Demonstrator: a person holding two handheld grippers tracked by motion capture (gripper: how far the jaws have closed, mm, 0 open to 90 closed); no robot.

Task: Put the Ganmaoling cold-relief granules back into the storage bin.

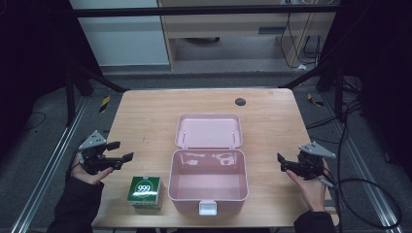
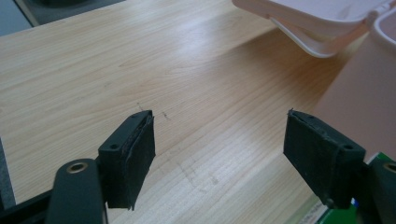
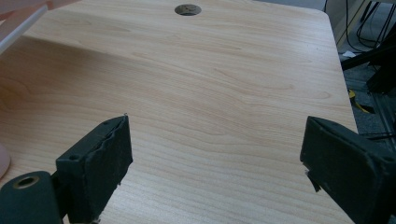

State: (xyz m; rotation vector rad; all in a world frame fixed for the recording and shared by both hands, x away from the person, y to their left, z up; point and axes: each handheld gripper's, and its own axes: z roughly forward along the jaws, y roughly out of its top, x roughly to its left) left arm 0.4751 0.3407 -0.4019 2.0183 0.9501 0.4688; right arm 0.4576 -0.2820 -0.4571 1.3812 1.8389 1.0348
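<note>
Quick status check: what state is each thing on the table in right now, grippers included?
Pink box: open, inside bare.
Box lid: swung back, lying flat behind the box.
White latch: undone, at the front wall.
Green carton: closed, upright, left of the box.
Left gripper: open, holding nothing.
Right gripper: open, holding nothing.

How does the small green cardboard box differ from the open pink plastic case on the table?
The small green cardboard box is closed and printed with white digits; the open pink plastic case is plain, with its lid folded back. The green box is much smaller and lower than the pink case. The green box lies nearer the left hand-held gripper. Both rest near the front edge of the wooden table, side by side.
</note>
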